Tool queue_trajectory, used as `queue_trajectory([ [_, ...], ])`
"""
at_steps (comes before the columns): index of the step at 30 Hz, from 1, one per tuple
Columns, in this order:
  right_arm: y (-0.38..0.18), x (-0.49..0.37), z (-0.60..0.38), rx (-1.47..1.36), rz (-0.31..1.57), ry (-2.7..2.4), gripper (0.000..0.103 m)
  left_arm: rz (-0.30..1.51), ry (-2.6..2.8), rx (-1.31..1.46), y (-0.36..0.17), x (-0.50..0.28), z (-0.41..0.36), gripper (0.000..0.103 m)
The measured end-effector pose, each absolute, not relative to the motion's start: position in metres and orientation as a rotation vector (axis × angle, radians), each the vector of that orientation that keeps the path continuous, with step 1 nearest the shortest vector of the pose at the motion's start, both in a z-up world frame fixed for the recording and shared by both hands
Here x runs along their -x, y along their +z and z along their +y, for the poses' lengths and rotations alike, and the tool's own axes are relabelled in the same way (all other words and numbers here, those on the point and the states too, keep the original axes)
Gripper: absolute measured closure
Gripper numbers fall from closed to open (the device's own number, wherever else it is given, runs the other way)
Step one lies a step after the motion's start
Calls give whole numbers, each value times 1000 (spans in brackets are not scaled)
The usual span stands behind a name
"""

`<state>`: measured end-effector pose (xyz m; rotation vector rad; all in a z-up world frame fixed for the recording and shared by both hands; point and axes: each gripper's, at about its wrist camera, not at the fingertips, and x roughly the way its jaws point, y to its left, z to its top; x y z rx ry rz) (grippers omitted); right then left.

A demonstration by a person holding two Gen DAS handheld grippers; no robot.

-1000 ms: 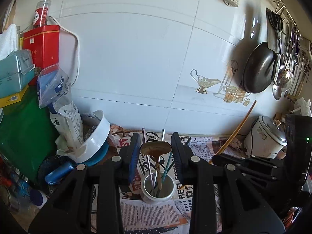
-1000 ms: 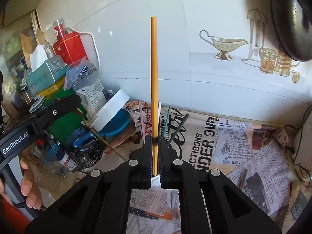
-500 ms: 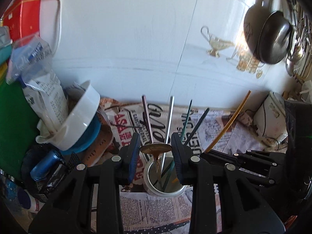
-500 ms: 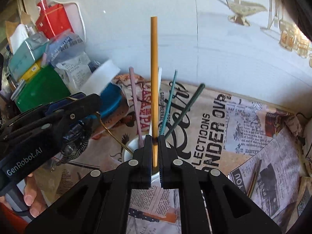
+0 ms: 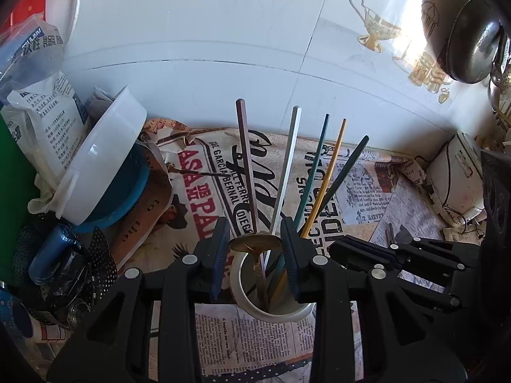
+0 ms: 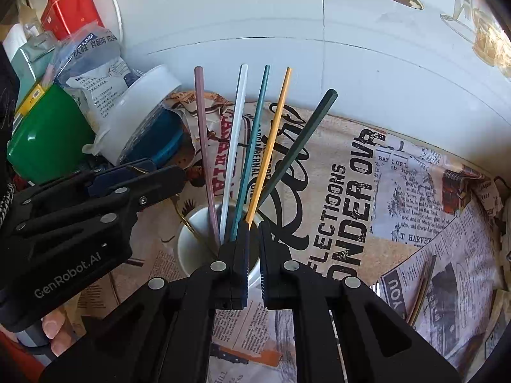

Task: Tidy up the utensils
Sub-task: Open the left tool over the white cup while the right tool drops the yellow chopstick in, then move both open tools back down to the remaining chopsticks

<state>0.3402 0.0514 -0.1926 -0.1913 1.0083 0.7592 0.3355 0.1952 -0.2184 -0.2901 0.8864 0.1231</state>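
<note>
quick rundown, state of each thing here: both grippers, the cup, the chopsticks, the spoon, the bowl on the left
left gripper: shut on the gold spoon's bowl
gold spoon: handle down inside the cup
right gripper: open, holding nothing
white cup: upright on the newspaper
yellow chopstick: standing in the cup, leaning back
other four chopsticks: fanned out in the cup
white bowl: tipped on its side against the blue one

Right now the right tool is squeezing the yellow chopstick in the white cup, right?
No. The right tool has opened, and the yellow chopstick stands free in the white cup with the others. The right wrist view shows the gap between its fingers.
</note>
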Motion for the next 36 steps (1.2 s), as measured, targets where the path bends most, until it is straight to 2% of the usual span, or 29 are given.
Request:
queue_trajectory([
  [7, -185, -339, 38, 180, 995, 766, 96, 852, 148, 256, -201, -331, 190, 71],
  [13, -163, -332, 13, 169, 936, 753, 80, 796, 176, 224, -176, -320, 178, 69],
  [16, -149, -328, -4, 162, 895, 743, 79, 759, 188, 207, -162, -311, 168, 63],
  [20, -131, -323, -30, 146, 837, 727, 67, 717, 188, 197, -145, -301, 150, 53],
  [22, -124, -320, -43, 141, 808, 715, 64, 702, 182, 196, -138, -297, 139, 47],
  [25, -117, -316, -62, 139, 780, 698, 58, 686, 174, 188, -131, -291, 121, 37],
  [27, -115, -316, -75, 132, 770, 690, 51, 676, 176, 183, -128, -287, 108, 27],
  [30, -116, -315, -93, 134, 763, 674, 50, 662, 181, 187, -128, -283, 91, 14],
  [36, -131, -320, -128, 146, 793, 642, 49, 677, 185, 176, -139, -280, 54, 13],
])
